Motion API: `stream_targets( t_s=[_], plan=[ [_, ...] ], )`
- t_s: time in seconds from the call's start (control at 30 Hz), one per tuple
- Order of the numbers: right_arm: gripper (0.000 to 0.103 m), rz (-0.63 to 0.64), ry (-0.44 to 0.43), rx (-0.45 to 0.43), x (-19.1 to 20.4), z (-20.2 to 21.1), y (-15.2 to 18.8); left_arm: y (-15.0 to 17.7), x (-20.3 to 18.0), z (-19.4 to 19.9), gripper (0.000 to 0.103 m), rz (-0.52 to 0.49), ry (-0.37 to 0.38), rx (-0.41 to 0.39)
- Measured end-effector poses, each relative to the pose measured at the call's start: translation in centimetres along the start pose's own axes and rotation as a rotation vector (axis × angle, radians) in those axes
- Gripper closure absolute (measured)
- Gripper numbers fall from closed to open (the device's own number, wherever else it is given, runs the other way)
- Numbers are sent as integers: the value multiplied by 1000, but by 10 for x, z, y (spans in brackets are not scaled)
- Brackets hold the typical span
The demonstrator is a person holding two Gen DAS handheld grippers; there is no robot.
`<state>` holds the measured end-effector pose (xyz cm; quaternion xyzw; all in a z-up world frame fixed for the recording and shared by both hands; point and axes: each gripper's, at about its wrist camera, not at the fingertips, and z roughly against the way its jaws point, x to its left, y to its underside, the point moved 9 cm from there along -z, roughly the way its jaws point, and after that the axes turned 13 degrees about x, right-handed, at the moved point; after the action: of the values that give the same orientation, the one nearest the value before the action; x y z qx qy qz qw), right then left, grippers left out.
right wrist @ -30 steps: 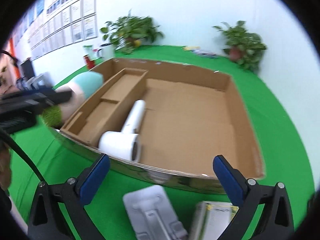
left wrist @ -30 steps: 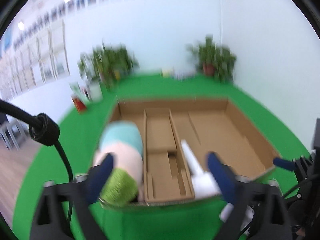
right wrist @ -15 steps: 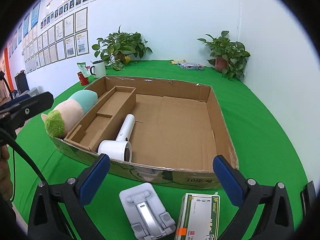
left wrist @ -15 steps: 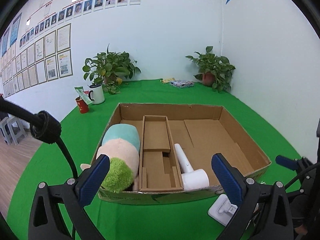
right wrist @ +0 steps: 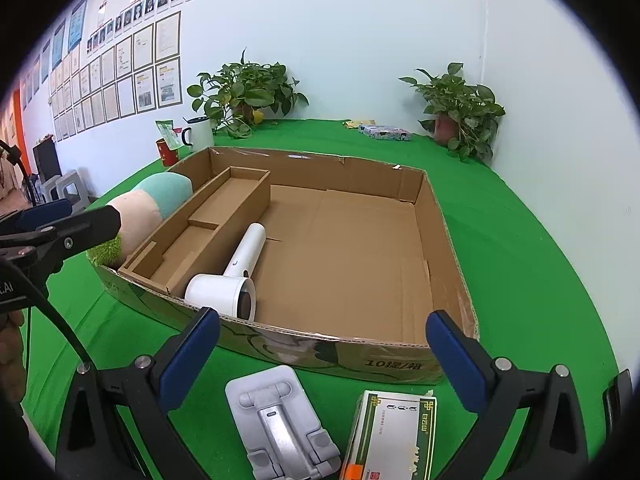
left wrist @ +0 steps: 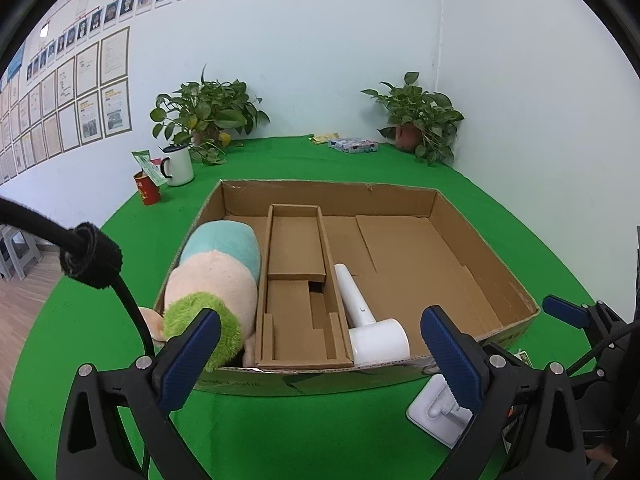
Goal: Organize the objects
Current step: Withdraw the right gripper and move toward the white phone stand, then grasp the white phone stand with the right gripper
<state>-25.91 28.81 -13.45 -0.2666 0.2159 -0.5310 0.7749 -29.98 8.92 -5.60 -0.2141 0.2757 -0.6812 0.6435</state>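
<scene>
A shallow cardboard box (left wrist: 328, 194) (right wrist: 440, 248) sits on the green table. In its left compartment lies a plush toy (left wrist: 216, 280) (right wrist: 148, 204), and a white hair dryer (left wrist: 368, 320) (right wrist: 236, 276) rests beside the cardboard divider. In front of the box lie a white phone stand (right wrist: 280, 420) (left wrist: 436, 412) and a green-and-white carton (right wrist: 392, 436). My left gripper (left wrist: 320, 356) hovers open before the box's near wall. My right gripper (right wrist: 320, 356) is open above the stand and the carton. Neither holds anything.
At the table's back left stand a red cup (left wrist: 147, 190) and a white mug (left wrist: 178, 166). Two potted plants (left wrist: 208, 116) (left wrist: 420, 120) and a small patterned box (left wrist: 353, 145) line the far edge near the walls. Stools (right wrist: 68, 192) stand off the left side.
Both views pulled back and rose from the box; the left view was blurred with motion and is steady now. The phone stand and carton came fully into the right view.
</scene>
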Motion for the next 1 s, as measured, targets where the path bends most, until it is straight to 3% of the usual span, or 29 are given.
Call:
stream_targets(
  t_s=[0.2,0.3,0.4,0.47,0.63,0.7,1.0],
  plan=[
    [1,129,-191,-42,20,17,13,15,-4,-11,8,-11,109,61],
    [1,204,-308,-13,41,23,36,28,-12,-23,8,-19,214,128],
    [1,223,-413,41,65,18,62,46,-27,-41,17,-18,334,228],
    [1,211,-431,69,71,14,73,56,-35,-53,24,0,405,282],
    [1,206,-437,126,66,6,92,75,-53,-73,26,52,560,372],
    [1,210,-417,150,60,1,97,84,-61,-82,32,61,617,413],
    [1,151,-228,200,-17,-15,104,104,-75,-107,32,75,646,473]
  ],
)
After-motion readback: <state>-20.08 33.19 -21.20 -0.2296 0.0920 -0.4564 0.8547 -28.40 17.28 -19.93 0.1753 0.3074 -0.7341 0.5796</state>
